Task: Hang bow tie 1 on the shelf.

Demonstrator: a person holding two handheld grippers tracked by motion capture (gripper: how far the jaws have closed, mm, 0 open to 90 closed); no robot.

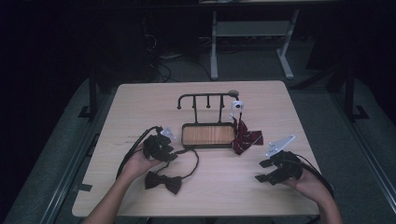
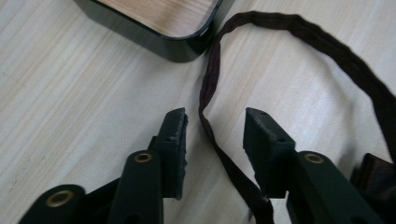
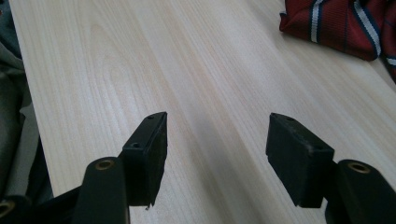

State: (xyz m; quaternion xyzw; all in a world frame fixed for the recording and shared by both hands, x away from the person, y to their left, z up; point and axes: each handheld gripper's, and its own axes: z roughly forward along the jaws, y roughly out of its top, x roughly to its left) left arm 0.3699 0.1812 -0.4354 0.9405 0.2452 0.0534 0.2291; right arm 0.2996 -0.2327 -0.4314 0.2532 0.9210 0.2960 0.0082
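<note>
1. Left tool [image 2: 215, 126] was set low over the worktop [image 1: 261, 98] near its front-left part, its jaws half open with the strap [image 2: 210, 100] of the dark bow tie [image 1: 162, 181] running between them, not yet pinched.
2. Pick-up of the strap was judged to be the step in hand; the next move was judged to call for a full closing on the thin band, then a lift toward the rack [image 1: 205, 99] behind the wooden tray [image 1: 208, 135].
3. Right tool [image 1: 267, 171] was held wide and empty near the front-right corner, the striped red tie [image 1: 246, 139] lying well apart.
</note>
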